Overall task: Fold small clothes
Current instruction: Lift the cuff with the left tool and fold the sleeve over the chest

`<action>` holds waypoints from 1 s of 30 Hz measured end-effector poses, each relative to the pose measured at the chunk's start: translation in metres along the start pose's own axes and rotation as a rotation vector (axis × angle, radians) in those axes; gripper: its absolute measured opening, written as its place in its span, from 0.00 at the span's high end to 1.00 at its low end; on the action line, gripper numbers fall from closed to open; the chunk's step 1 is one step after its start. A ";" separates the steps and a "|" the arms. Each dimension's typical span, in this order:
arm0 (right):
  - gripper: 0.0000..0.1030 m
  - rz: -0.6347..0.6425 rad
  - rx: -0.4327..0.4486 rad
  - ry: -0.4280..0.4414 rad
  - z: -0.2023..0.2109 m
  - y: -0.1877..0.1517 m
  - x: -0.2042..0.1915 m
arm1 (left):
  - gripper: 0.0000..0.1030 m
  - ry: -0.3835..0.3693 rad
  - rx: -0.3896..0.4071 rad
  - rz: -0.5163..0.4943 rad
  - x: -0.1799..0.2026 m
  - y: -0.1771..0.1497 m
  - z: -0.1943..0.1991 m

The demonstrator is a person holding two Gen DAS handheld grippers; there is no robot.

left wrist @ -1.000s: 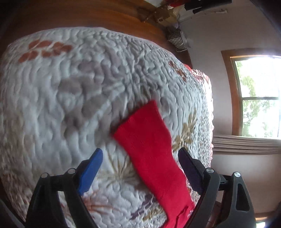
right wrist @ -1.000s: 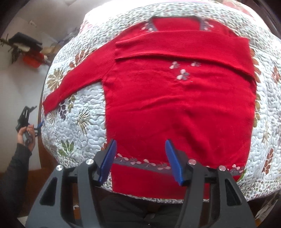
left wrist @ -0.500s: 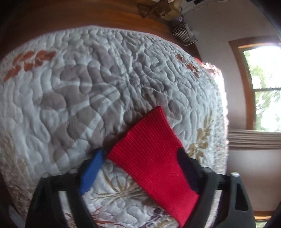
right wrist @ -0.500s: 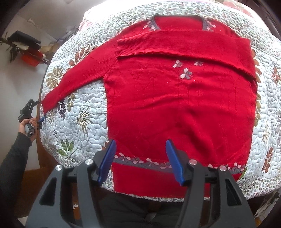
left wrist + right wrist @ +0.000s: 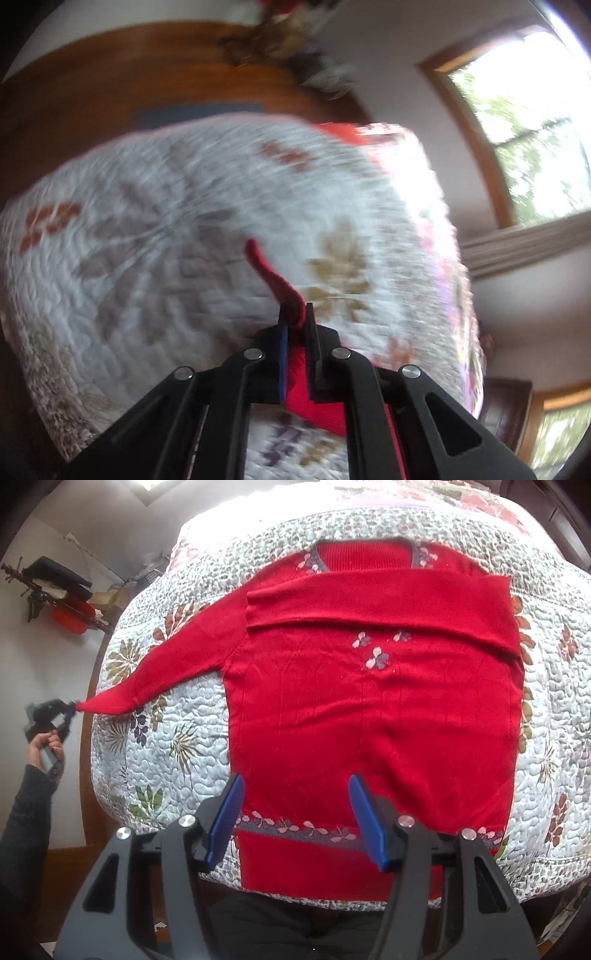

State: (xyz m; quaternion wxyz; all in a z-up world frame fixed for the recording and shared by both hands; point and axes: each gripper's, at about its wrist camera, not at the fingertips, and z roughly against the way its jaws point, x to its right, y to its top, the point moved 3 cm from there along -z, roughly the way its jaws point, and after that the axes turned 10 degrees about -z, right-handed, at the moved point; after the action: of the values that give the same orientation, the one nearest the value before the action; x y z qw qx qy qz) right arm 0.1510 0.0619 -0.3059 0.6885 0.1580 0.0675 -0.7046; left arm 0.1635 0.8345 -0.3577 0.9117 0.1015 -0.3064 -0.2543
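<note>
A small red sweater (image 5: 369, 701) lies flat on a floral quilt (image 5: 166, 746), neck at the far side. One sleeve is folded across the chest (image 5: 388, 602). The other sleeve (image 5: 170, 664) stretches out to the left, its cuff pinched in my left gripper (image 5: 72, 706), which a hand holds beyond the quilt's edge. In the left wrist view my left gripper (image 5: 295, 321) is shut on the red cuff (image 5: 273, 277), which sticks up between the jaws. My right gripper (image 5: 295, 819) stands open above the sweater's hem band (image 5: 295, 827), with nothing between its fingers.
The quilt covers a raised surface edged in brown wood (image 5: 110, 81). A window (image 5: 524, 122) is at the right in the left wrist view. Cluttered items (image 5: 62, 598), one red, sit by the wall at the left, and a dark sleeve (image 5: 22, 830) reaches in low left.
My left gripper has shut on the sleeve cuff and lifted it off the quilt, pulling the sleeve taut to the left. The right gripper has stayed open, moving slightly forward over the hem.
</note>
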 end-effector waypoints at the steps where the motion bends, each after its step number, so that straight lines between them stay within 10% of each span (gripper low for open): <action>1: 0.42 -0.005 0.004 0.004 0.002 0.002 0.001 | 0.94 -0.022 0.019 -0.045 0.021 0.003 0.010; 14: 0.41 -0.093 0.068 0.029 0.021 0.032 0.049 | 0.94 -0.300 0.057 -0.503 0.287 -0.037 0.050; 30: 0.41 -0.302 0.125 0.021 0.027 0.064 0.161 | 0.94 -0.421 -0.269 -0.862 0.455 -0.247 -0.084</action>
State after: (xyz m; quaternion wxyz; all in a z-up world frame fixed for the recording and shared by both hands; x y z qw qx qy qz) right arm 0.2105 -0.1018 -0.3231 0.5627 0.1957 0.0538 -0.8013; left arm 0.4262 0.3876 -0.2780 0.6468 0.0469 -0.3785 -0.6604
